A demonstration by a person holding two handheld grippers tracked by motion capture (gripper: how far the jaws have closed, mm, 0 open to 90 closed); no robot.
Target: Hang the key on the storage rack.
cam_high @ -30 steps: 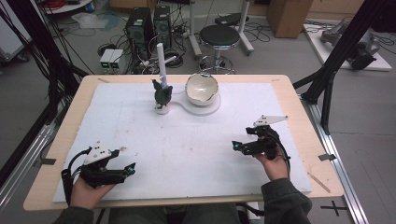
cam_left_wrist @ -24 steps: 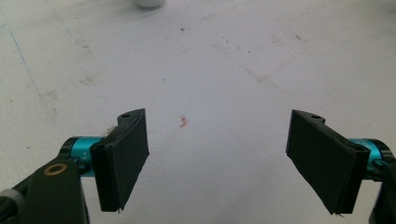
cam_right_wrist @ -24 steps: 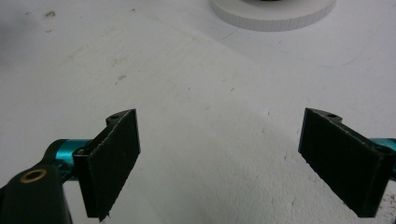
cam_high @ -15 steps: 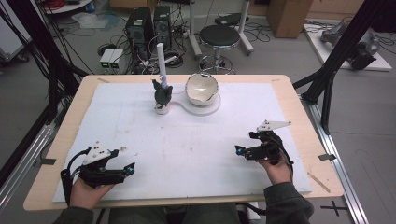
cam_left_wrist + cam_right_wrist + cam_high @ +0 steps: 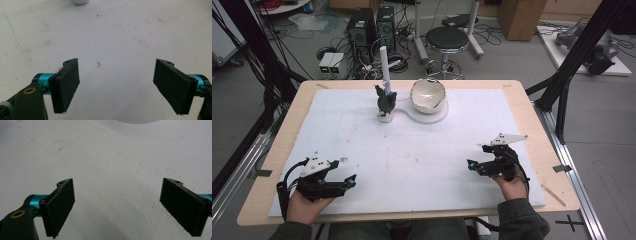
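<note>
Table [image 5: 532, 115]: pale wood top, most of it covered by a white foam sheet [image 5: 412, 150] marked with small scuffs and specks.

Left gripper [image 5: 351, 182]: held in the person's left hand [image 5: 302, 205] at the near left corner of the sheet. Jaws spread wide, nothing between them; in the left gripper view [image 5: 116, 85] the bare sheet and one small reddish speck [image 5: 99, 64] lie in the gap. Grey three-cornered plate on top.

Right gripper [image 5: 470, 164]: held in the right hand [image 5: 512, 187] at the near right of the sheet, pointing toward the middle. Jaws likewise wide apart and empty; the right gripper view [image 5: 117, 207] has plain white sheet between them.

Bowl [image 5: 428, 95]: white with a chipped or uneven rim, set on a flat white base [image 5: 432, 113] at the far middle of the sheet, well apart from both grippers.

Holder [image 5: 386, 100]: dark green piece on a small white foot, a white rod [image 5: 385, 65] rising upright from it, just left of the bowl.

Floor beyond the table: a black stool [image 5: 447, 37], computer towers [image 5: 372, 25], loose cables.

Writing: no brand, label or lettering can be read on any item.
</note>
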